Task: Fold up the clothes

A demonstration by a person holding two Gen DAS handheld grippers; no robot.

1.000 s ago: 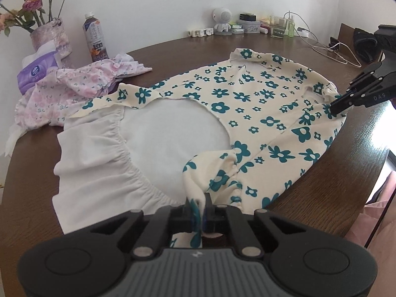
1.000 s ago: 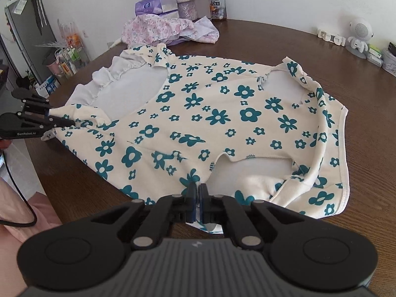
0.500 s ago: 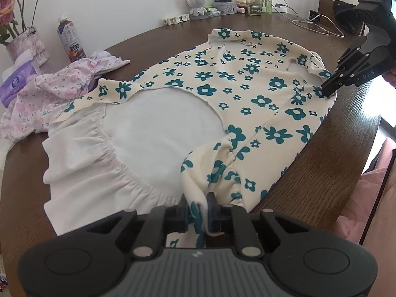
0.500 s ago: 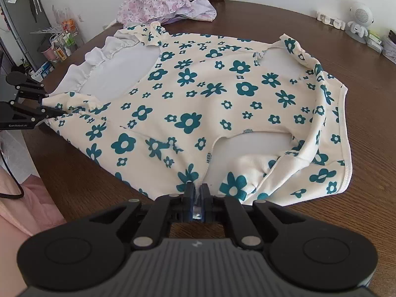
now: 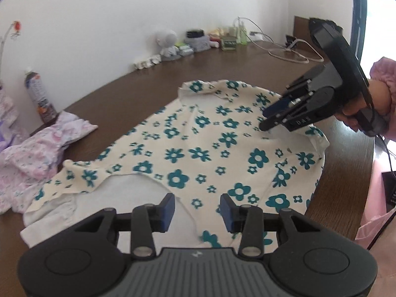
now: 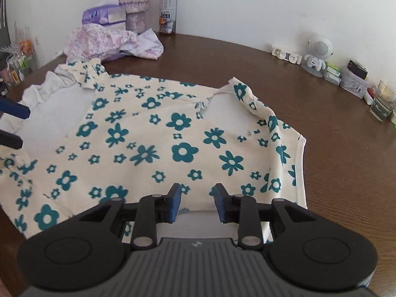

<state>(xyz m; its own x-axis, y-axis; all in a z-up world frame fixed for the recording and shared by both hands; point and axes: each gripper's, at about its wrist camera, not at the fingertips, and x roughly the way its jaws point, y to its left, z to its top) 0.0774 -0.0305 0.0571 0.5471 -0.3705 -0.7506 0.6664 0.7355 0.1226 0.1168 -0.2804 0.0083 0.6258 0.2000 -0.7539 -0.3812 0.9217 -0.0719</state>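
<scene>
Over on the left, a crumpled pink floral garment point(image 5: 37, 153) is lying in a heap near the bottle point(image 5: 39, 99) by the wall. The left claw point(image 5: 197, 210) is hovering over the near edge of the flowered top point(image 5: 198, 148), its jaws standing wide apart with nothing between them. The top itself is lying spread across the middle of the brown worktop point(image 5: 148, 84), printed side up, with its white lining and ruffled edge point(image 6: 49, 89) showing at one end. Further right, the right claw point(image 6: 197, 201) is likewise gaping open and empty above the opposite hem, a person's hand point(image 5: 356, 116) gripping its handle.

With both claws letting go, the fold is looking unfinished to me: the cloth is sitting rumpled around the armholes. The near edge is lying close to the worktop's rim, so a careless drag could be pulling it over the side. A regrasp might also be pinching only one layer, leaving the lining behind and skewing the fold.
</scene>
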